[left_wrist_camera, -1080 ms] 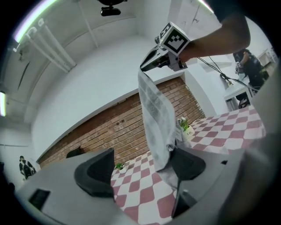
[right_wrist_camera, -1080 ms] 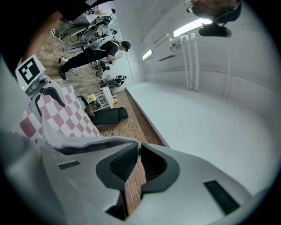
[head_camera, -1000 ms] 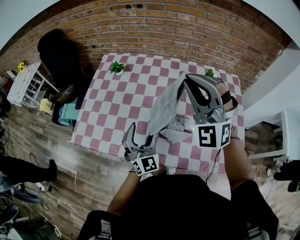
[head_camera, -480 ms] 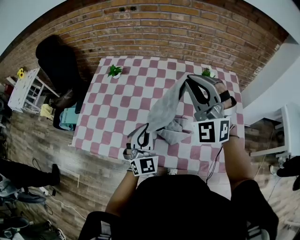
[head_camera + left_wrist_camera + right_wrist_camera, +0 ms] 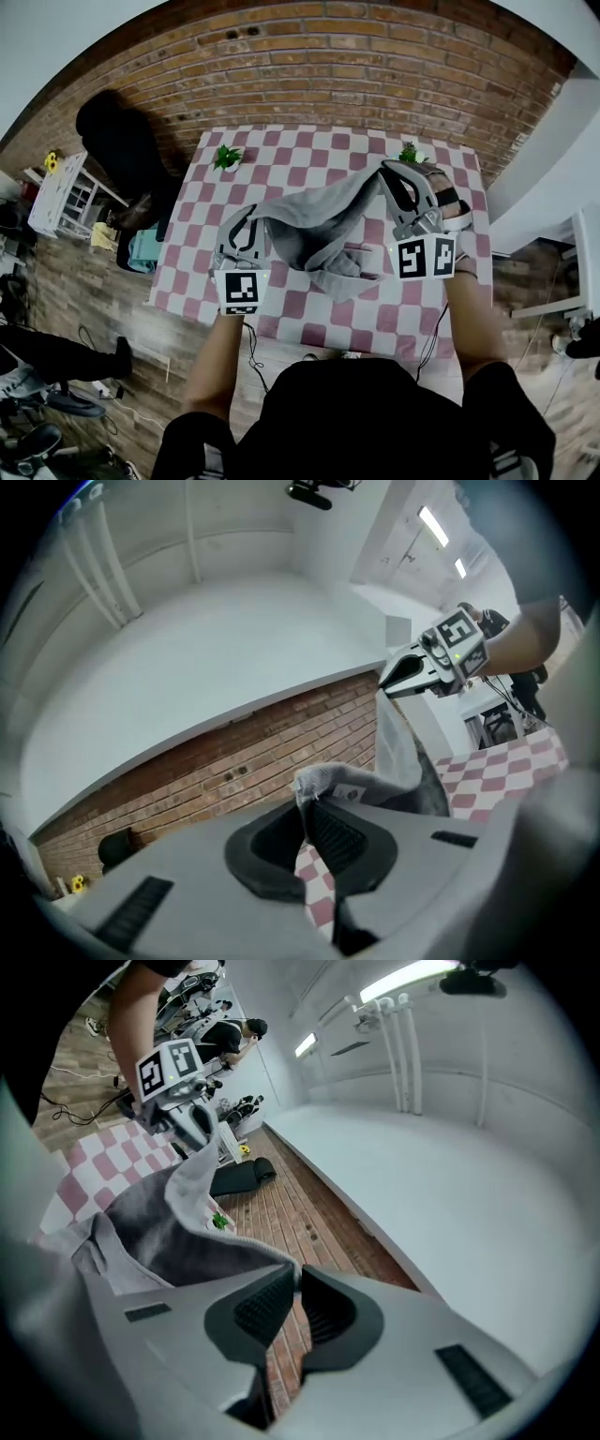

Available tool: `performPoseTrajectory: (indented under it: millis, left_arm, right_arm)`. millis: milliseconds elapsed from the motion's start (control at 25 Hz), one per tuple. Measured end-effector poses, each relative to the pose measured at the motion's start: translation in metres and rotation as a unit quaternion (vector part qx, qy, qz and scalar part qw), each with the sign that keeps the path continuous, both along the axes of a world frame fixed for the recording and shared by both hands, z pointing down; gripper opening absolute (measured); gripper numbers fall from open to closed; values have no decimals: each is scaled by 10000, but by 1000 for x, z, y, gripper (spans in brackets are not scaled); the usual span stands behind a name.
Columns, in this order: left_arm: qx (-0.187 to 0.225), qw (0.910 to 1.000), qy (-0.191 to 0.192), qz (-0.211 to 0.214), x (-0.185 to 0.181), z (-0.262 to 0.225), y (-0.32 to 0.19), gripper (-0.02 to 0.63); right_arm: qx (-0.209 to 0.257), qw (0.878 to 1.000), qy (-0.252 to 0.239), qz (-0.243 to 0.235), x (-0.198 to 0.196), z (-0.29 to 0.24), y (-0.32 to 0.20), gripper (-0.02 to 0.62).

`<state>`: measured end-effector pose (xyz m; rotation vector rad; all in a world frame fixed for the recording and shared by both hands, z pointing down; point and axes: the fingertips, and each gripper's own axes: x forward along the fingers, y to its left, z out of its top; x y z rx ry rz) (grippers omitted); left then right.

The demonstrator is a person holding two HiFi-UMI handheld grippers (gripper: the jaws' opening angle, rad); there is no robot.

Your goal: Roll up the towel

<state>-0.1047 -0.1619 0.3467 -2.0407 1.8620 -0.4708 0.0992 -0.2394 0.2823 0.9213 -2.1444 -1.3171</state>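
A grey towel (image 5: 314, 230) hangs stretched between my two grippers above the red-and-white checked table (image 5: 281, 169), its lower fold sagging onto the cloth. My left gripper (image 5: 251, 216) is shut on the towel's left corner; in the left gripper view that corner (image 5: 323, 782) pokes out of the jaws of the gripper (image 5: 305, 829). My right gripper (image 5: 384, 172) is shut on the other corner, and in the right gripper view the towel's edge (image 5: 216, 1241) runs into the jaws of that gripper (image 5: 295, 1299). Each gripper shows in the other's view: right gripper (image 5: 422, 667), left gripper (image 5: 187, 1115).
Two small potted plants (image 5: 226, 156) (image 5: 410, 152) stand near the table's far corners by the brick wall (image 5: 328, 56). A white shelf unit (image 5: 61, 192) and a dark chair (image 5: 117, 131) stand left of the table. A cable trails on the wooden floor (image 5: 141, 337).
My left gripper shut on the towel's lower corner, then rose and swung left with it. The right gripper sank a little. The towel went from hanging down to spread between both.
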Motion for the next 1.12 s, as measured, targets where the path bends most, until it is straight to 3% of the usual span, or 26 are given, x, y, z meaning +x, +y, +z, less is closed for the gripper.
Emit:
performPoseTrajectory:
  millis: [200, 480, 680, 840, 960, 1120]
  left_arm:
    - [-252, 9980, -572, 6, -20, -23, -58, 5]
    - [-507, 9961, -727, 46, -48, -49, -140, 5]
    - [-555, 9950, -798, 224, -70, -89, -216, 4]
    - [-529, 9918, -1079, 431, -77, -135, -268, 5]
    - [-366, 9903, -1273, 415, -82, -183, -295, 5]
    - [390, 9900, -1282, 438, -86, -278, -296, 5]
  right_arm:
    - [-49, 9999, 124, -23, 2, 18, -40, 28]
    - [200, 9994, 270, 82, -9, -3, -107, 28]
    - [78, 9986, 327, 413, -18, -23, -191, 28]
    - [59, 9953, 175, 954, -11, -56, -254, 28]
    - [395, 9911, 4, 1275, -2, -104, -278, 29]
    - [1167, 9823, -530, 1363, 4, -200, -264, 29]
